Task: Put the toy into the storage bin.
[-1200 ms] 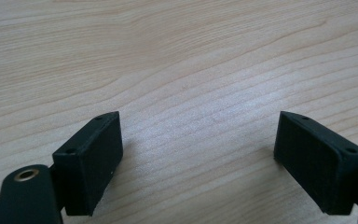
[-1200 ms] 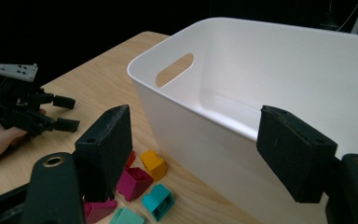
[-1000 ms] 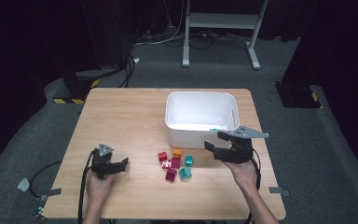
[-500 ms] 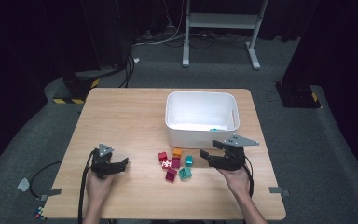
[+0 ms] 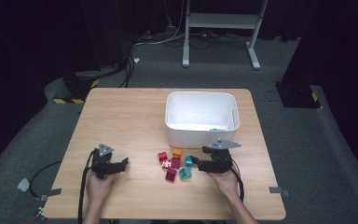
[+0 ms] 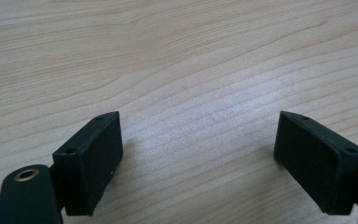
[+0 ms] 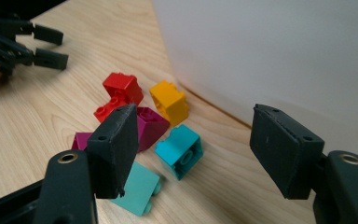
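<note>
A cluster of small bricks lies in front of the white tub (image 5: 200, 135): red (image 5: 162, 156), orange (image 5: 177, 152), magenta (image 5: 175, 163) and teal (image 5: 189, 161). My right gripper (image 5: 196, 163) sits low at the right of the cluster and points left at it. Its jaws have just been closing a little but stand open. In the right gripper view the teal brick (image 7: 181, 148) lies ahead in the gap of the right gripper (image 7: 196, 149), untouched. My left gripper (image 5: 121, 163) rests open on bare wood, and the left gripper (image 6: 198, 158) has nothing between its jaws.
A teal piece (image 5: 216, 129) lies inside the tub. The tub wall (image 7: 270, 56) stands close to my right jaw. A light teal brick (image 7: 137, 186) and another magenta one (image 5: 170, 174) lie nearest the table's front. Bare wood separates the two grippers.
My right gripper has come down from beside the tub's front rim to table height and moved left toward the bricks. The left gripper has stayed put.
</note>
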